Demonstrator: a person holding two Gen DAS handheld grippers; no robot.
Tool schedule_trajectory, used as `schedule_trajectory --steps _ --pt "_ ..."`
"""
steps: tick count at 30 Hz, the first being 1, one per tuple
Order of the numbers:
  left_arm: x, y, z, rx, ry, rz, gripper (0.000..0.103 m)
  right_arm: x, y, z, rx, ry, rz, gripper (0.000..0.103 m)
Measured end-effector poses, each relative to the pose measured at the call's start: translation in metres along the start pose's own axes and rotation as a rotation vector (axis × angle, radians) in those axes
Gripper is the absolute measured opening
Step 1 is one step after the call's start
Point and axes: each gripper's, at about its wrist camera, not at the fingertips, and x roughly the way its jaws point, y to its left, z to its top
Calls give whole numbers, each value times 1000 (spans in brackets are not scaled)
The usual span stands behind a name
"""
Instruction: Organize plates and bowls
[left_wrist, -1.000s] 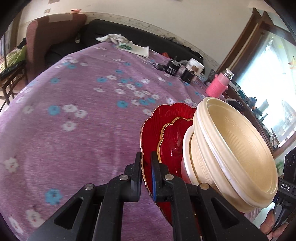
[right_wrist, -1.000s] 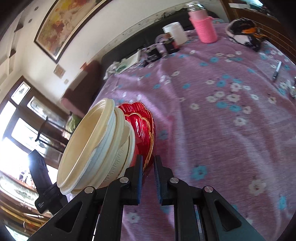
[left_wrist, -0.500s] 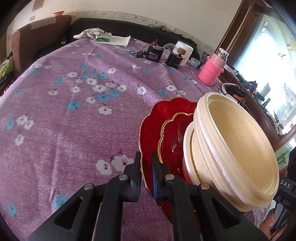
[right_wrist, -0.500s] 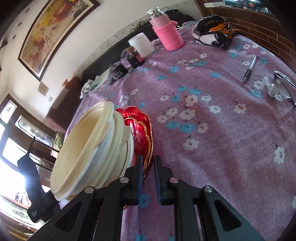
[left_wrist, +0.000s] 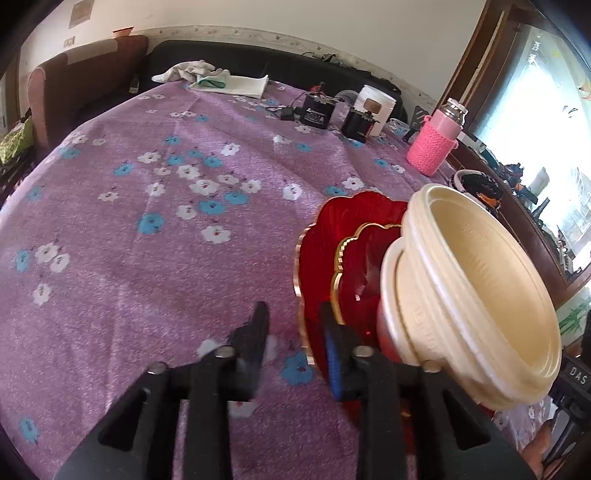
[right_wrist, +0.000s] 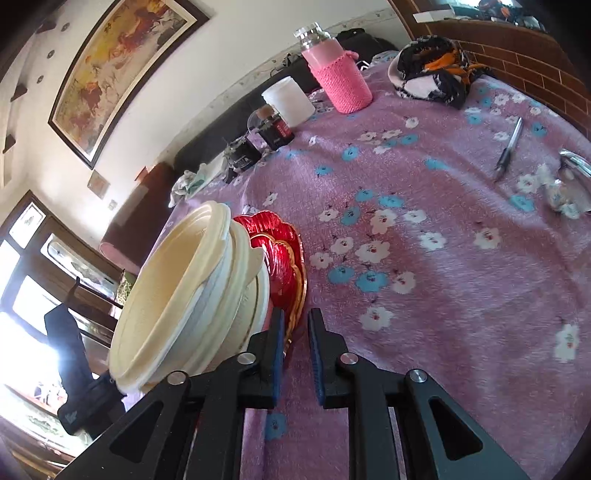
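Note:
Two red gold-rimmed plates (left_wrist: 321, 240) stand tilted on edge over the purple flowered tablecloth (left_wrist: 147, 258), with nested cream bowls (left_wrist: 480, 280) leaning in them. My left gripper (left_wrist: 292, 310) straddles the larger plate's rim and its jaws are opening. The left finger stands clear of the rim and the right one lies against the plate's inner face. From the other side, my right gripper (right_wrist: 296, 314) is shut on the red plates' (right_wrist: 275, 254) rim, with the bowls (right_wrist: 177, 288) to its left. Whether the stack's lower edge rests on the cloth is hidden.
At the table's far side stand a pink-sleeved bottle (left_wrist: 432, 147), a white jar (left_wrist: 376, 103), black devices (left_wrist: 316, 110) and a folded towel (left_wrist: 229, 79). A pen (right_wrist: 509, 147), a patterned cloth bundle (right_wrist: 432, 70) and a shiny item (right_wrist: 572, 166) lie right. A chair (left_wrist: 85, 74) stands behind.
Both grippers carried the stack further in over the table, then held still. The left jaws, pinched on the plate rim before, have spread apart. The right jaws look unchanged.

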Motion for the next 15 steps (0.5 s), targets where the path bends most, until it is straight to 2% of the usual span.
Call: schedule_trajectory --steps 1,3,4,5,6,7,11,12,15 --pt "-3 2 -2 3 -2 8 46 -7 -1 -1 -14 -13 -14 16" --pt "-13 6 -10 4 -16 12 49 -21 -3 -1 -37 -48 -47 24" --pt "-20 8 -13 5 -31 13 58 -26 -5 -1 -46 -65 -66 29" --pt "-24 9 -16 7 -44 9 67 -31 -6 0 -57 -85 -90 44" --pt "-31 10 -19 9 -64 3 84 -37 -8 2 -63 -111 -111 56" --pt "-36 12 -21 8 -79 11 88 -41 -11 2 -63 -136 -125 59" --pt "-57 9 -34 57 -159 80 88 -46 -17 7 -77 -188 -222 69" --pt "-64 7 -39 67 -187 101 90 -45 -18 7 -80 -198 -239 74" --pt "-80 2 -52 96 -278 135 103 -40 -21 5 -94 -225 -284 77"
